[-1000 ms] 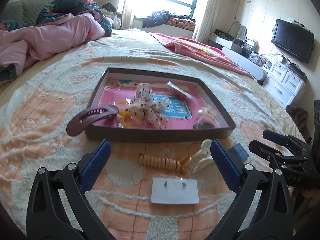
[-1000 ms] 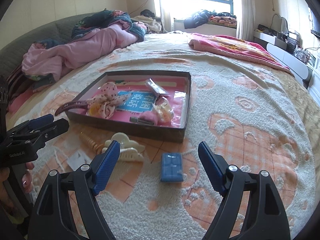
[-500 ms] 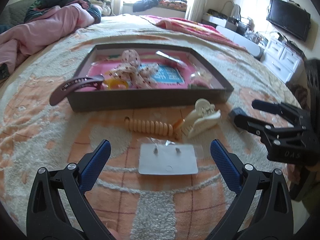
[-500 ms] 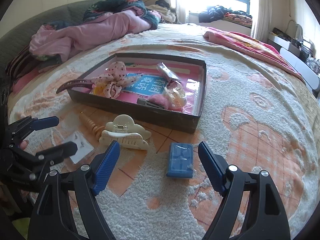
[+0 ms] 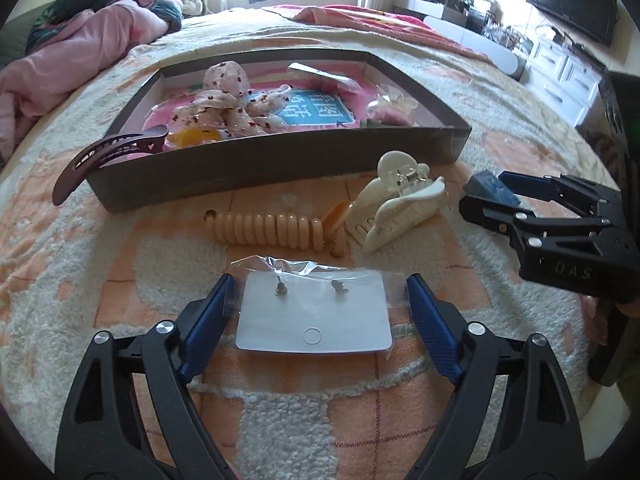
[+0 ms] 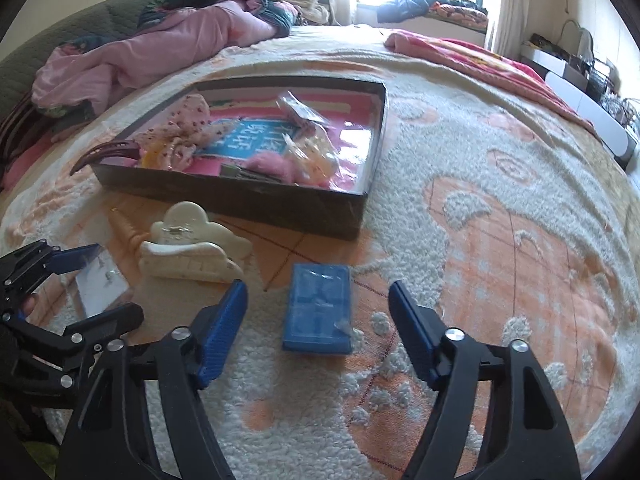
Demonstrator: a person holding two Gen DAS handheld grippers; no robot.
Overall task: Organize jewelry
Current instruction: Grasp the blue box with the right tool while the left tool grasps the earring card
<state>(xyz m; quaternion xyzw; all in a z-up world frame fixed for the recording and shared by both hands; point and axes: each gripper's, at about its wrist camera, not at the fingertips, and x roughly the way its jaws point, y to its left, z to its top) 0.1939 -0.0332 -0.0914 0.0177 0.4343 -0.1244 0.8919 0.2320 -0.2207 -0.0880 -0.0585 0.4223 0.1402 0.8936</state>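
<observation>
Closing on the earring card (image 5: pixel 314 316) in the left wrist view: left tool (image 5: pixel 316 320) has its jaws straddling the bagged card on the bed blanket (image 5: pixel 120 264); the left pad looks to be at the bag's edge, the right pad apart, so no grip yet; two small studs sit on the card, too small to read further; beyond it lie a beige spiral hair tie (image 5: pixel 272 230) and a cream claw clip (image 5: pixel 400 204), touching at the tie's right end; box tray (image 5: pixel 260 160) behind already holds a dotted fabric bow (image 5: pixel 228 100), something yellow, a clear packet; a dark red hair clip (image 5: pixel 108 156) hangs over its near left corner, half in, half out; right tool (image 5: pixel 492 196) shows at frame right, over a blue item.

Right wrist view: right tool (image 6: pixel 316 320) jaws closing around a blue box (image 6: pixel 318 306) on the blanket, pads clear of it both sides; claw clip just left of it; left tool (image 6: pixel 96 280) at far left over the card.

Progress, my read: tray partly filled; four loose pieces left on the bed.

Hidden: tray's near contents behind its wall; spiral tie mostly blocked in the right view; blue box contents unreadable.
</observation>
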